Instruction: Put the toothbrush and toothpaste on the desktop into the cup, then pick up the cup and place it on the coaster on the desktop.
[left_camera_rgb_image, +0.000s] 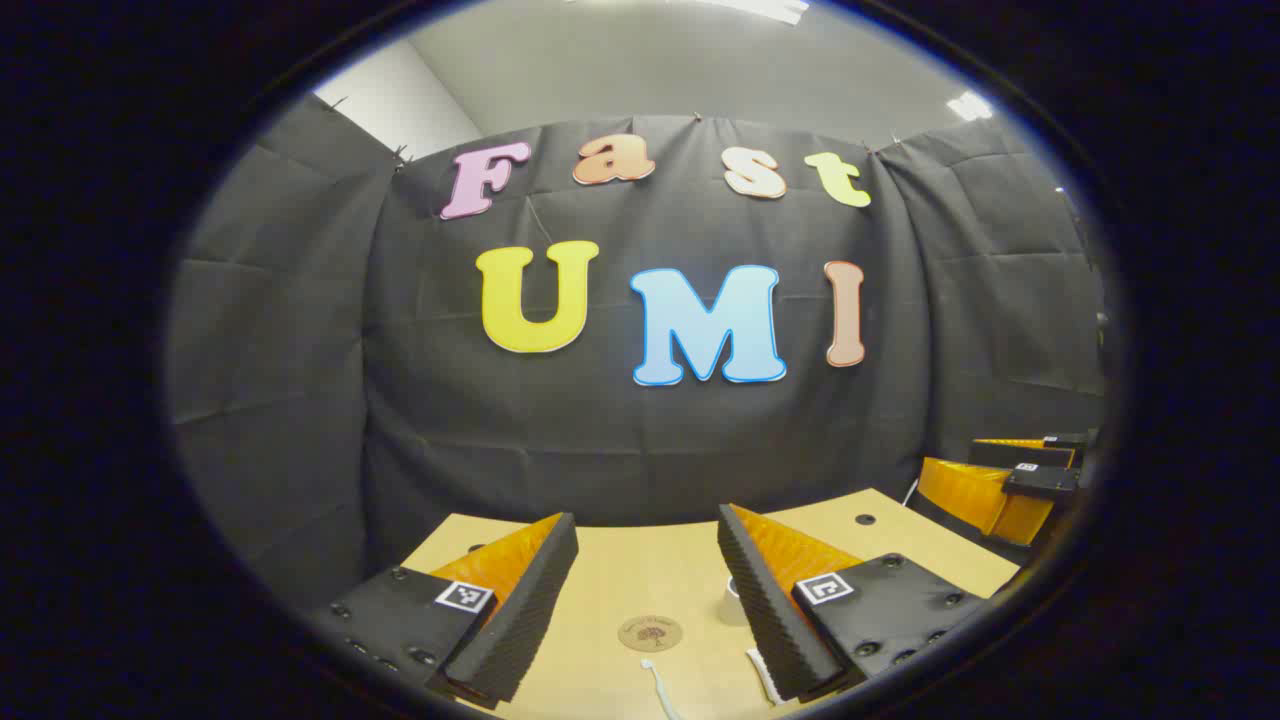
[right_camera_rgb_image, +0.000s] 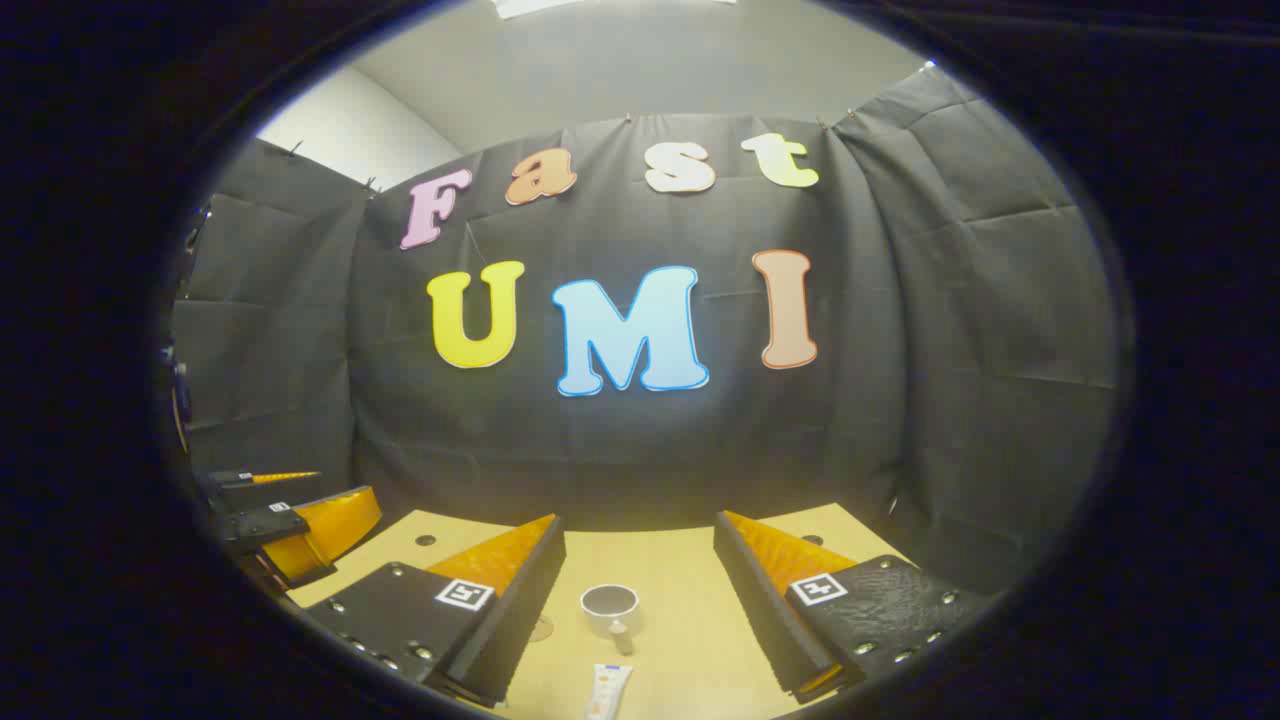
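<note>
no readable writing on coaster (left_camera_rgb_image: 650, 633) or toothpaste (right_camera_rgb_image: 608, 692).

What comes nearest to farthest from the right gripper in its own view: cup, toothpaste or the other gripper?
1. Toothpaste, low between the right gripper fingers.
2. Cup, just beyond, centred.
3. Left gripper, far off at the left edge.

Even overhead ceiling light, dim black surroundings, strong fisheye bending at edges, sharp focus.
</note>
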